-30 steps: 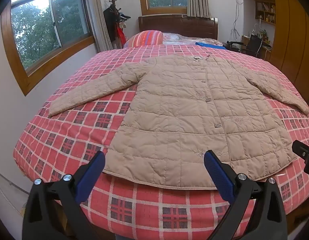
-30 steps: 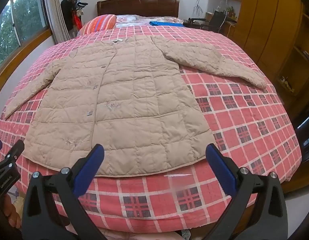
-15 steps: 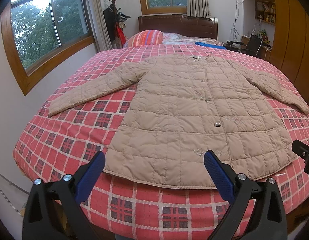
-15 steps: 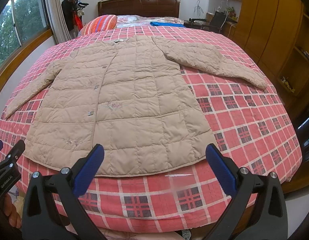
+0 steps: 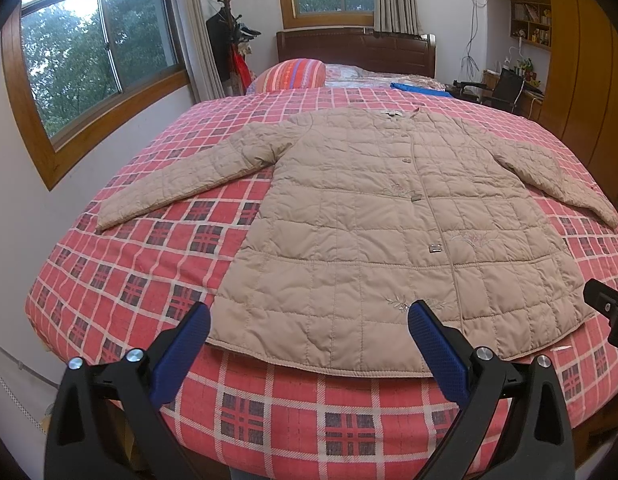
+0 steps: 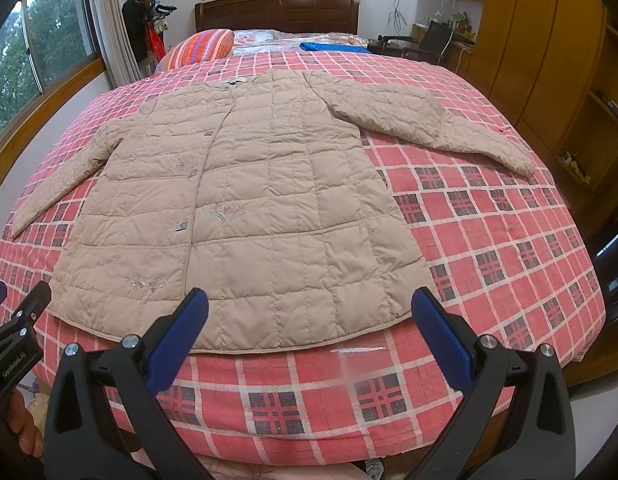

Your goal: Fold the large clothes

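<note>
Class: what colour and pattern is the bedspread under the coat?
Red plaid bedspread with white lines and dark squares; clearest in the right wrist view.

Coat (image 5: 373, 232): beige quilted cloth, puffy, matt, stitched in squares, faint embroidery; small metal-looking clasps down the front.
Bedspread (image 5: 157, 264): red plaid woven cloth, matt, slightly coarse.
Left gripper (image 5: 309, 344): matt black plastic arms, blue finely textured pads (image 5: 437, 344), shiny metal screws.
Right gripper (image 6: 313, 328): same build.
Headboard (image 5: 355, 46): dark polished wood.
Wardrobe (image 6: 549, 52): smooth, semi-gloss wood panels.
Window frame (image 5: 33, 128): varnished wood.
</note>
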Action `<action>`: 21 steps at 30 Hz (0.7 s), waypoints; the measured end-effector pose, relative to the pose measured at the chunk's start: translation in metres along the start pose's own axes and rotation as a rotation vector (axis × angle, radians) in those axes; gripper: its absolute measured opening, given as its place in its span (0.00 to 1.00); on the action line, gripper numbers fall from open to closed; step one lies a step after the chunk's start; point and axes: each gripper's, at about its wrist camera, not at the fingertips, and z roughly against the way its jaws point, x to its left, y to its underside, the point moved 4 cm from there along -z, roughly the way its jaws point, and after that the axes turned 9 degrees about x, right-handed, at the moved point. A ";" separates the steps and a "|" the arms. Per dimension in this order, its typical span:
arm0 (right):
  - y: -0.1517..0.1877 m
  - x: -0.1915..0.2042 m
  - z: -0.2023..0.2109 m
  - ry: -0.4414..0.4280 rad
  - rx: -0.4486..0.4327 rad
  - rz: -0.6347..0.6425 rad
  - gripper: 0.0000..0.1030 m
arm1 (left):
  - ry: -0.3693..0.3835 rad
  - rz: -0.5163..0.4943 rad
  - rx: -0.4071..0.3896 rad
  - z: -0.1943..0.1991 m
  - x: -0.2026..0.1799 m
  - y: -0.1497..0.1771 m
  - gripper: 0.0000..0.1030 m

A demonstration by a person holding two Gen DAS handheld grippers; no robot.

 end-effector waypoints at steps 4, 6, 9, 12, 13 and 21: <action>0.000 0.000 -0.001 -0.002 0.001 0.000 0.98 | 0.000 -0.001 -0.001 0.000 0.000 0.001 0.96; 0.000 0.000 0.000 -0.003 0.001 0.001 0.98 | 0.000 -0.002 0.000 0.000 0.000 0.001 0.96; 0.000 0.000 0.000 -0.002 0.003 0.000 0.98 | 0.000 -0.001 0.000 0.000 0.000 0.002 0.96; 0.002 0.000 0.000 -0.002 0.002 -0.002 0.98 | 0.000 0.000 0.000 0.000 -0.001 0.001 0.96; 0.002 0.000 0.000 -0.001 0.001 -0.002 0.98 | 0.000 -0.001 -0.001 0.000 0.000 0.001 0.96; 0.002 0.000 -0.001 -0.005 0.005 -0.001 0.98 | 0.003 0.003 0.003 -0.001 0.001 0.004 0.96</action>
